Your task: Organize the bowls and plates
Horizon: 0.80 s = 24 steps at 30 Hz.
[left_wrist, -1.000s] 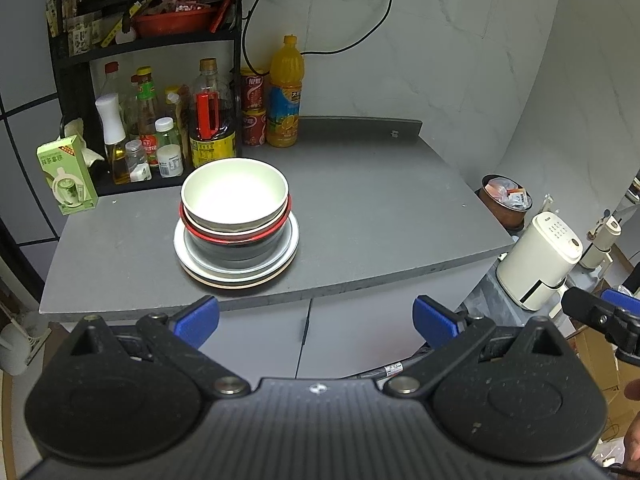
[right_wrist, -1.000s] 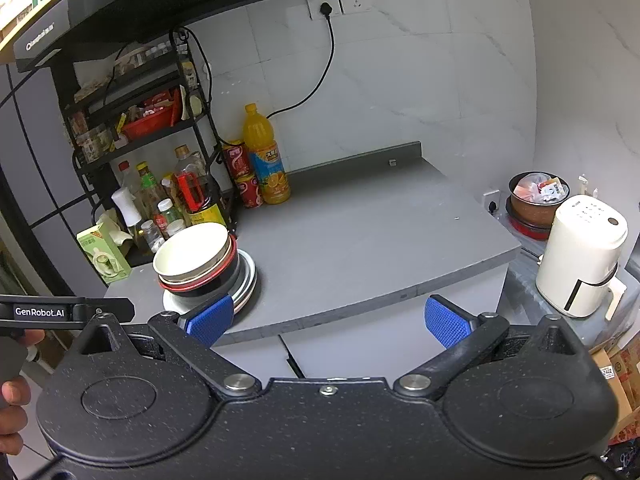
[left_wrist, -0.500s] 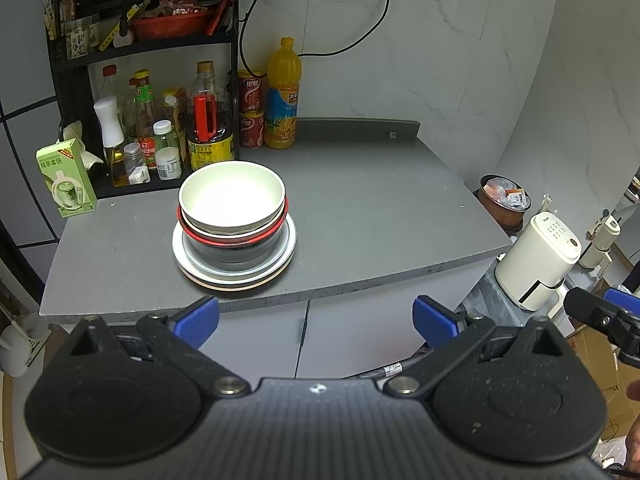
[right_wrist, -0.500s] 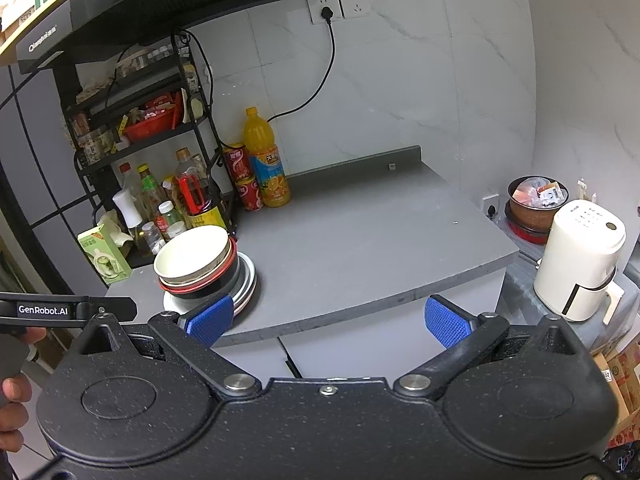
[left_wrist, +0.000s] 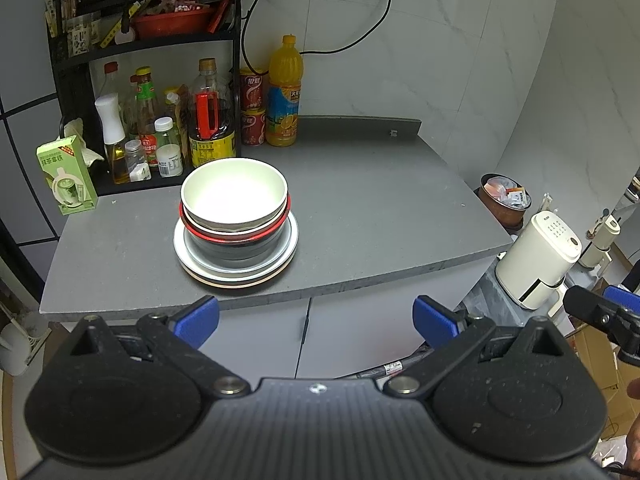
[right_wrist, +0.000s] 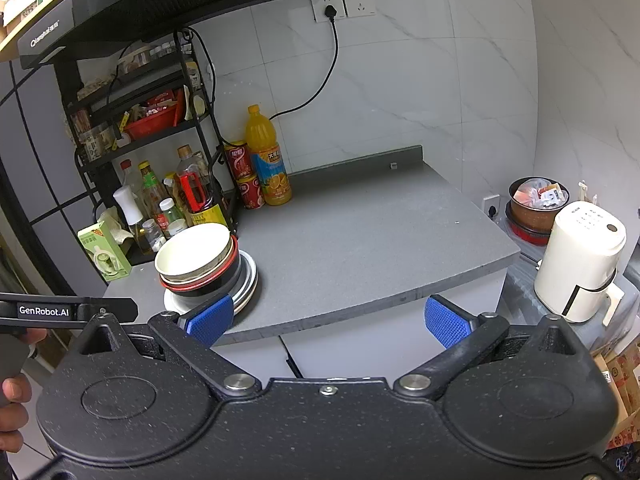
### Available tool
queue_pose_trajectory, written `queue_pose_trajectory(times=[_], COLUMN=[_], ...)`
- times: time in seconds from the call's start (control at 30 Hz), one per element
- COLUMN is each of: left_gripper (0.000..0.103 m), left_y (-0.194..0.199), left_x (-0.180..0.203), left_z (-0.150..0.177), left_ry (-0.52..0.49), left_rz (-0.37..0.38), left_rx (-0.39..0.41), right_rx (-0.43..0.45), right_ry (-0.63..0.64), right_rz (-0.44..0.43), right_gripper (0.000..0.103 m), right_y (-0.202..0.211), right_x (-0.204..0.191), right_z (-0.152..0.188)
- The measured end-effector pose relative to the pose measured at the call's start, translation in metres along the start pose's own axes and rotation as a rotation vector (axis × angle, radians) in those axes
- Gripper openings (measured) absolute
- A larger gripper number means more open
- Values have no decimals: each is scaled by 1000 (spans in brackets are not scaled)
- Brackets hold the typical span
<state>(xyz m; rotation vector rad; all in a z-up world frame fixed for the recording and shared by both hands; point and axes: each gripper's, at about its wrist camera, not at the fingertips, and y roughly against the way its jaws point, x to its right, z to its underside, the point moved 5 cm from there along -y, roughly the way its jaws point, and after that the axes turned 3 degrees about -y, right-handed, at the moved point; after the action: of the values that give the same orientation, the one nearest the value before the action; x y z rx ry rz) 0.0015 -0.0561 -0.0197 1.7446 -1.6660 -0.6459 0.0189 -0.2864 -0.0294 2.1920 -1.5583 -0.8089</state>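
"White was the top bowl [left_wrist: 234, 196], right?"

"Yes. It sat inside a red-rimmed bowl [left_wrist: 240, 236], and that one sat on a dark bowl [left_wrist: 236, 250]. Under them lay a few plates [left_wrist: 288, 240], all in one pile."

"Where was the pile?"

"On the grey worktop [left_wrist: 360, 208], near its front edge and toward its left side, just in front of the rack of bottles [left_wrist: 160, 128]."

"So was the tidying done?"

"I could not say. The dishes already sat in one neat stack, bowls over plates. That could be a finished stack, or a pile waiting to be sorted."

"What were the tools doing?"

"The left tool [left_wrist: 316, 316] had its jaws wide apart and held nothing. The right tool [right_wrist: 326, 318] was spread wide too, with nothing in it. Both hung in front of the worktop's front edge, away from the pile."

"How should a bowl be lifted, if one had to be?"

"I think by its rim, with one blue pad inside and one outside. Lift it straight up and slowly, because the bowls sat snug and the one below might come along."
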Motion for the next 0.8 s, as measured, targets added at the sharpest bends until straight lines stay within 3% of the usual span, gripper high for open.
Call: queue_pose_trajectory(times=[0.8], left_gripper=[102], left_y=[-10], left_x=[-1], left_z=[0], left_ry=[-20], left_rz=[5], left_rx=[-13], right_rx=[-13], right_ry=[-10], right_rz=[11], right_gripper=[103], right_y=[-9], right_x=[1], right_z=[2])
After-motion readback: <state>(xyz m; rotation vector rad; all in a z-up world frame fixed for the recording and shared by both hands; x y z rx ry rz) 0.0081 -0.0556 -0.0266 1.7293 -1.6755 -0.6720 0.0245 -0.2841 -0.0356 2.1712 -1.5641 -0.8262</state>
